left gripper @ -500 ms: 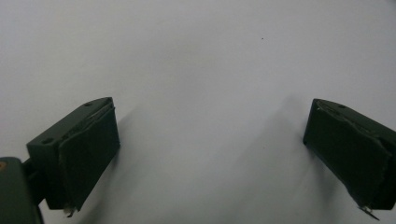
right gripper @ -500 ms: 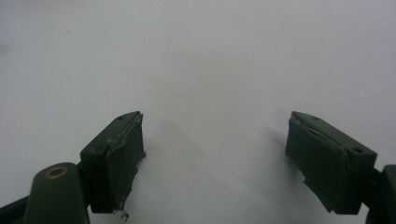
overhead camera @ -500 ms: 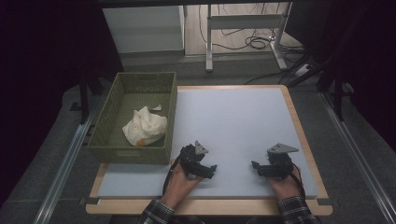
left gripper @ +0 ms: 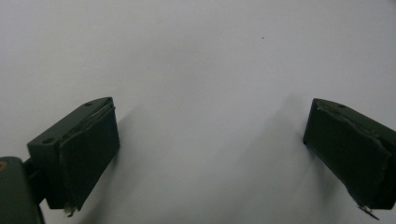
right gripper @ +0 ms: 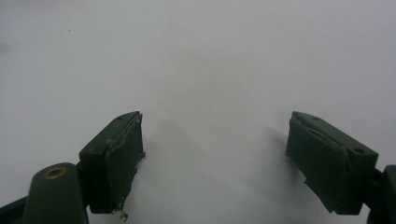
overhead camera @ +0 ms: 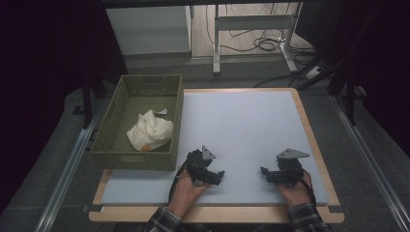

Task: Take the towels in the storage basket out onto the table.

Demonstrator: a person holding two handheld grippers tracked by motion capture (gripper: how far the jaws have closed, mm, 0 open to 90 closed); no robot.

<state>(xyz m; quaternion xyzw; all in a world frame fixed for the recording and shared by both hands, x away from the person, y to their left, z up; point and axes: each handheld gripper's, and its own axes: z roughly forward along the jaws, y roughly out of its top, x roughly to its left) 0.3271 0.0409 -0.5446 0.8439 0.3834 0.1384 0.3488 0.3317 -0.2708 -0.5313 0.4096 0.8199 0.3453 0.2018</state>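
Both claws are being held low near the surface's front edge — left claw released, right claw released, nothing being gripped. A green basket at the left edge is holding crumpled white cloth.

The high view looks down from above on the white mat; both gripper views face it closely, sharing its surface.

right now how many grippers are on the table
2. The left gripper sits near the front edge beside the green basket; the right gripper sits toward the front right. Both are open and empty.
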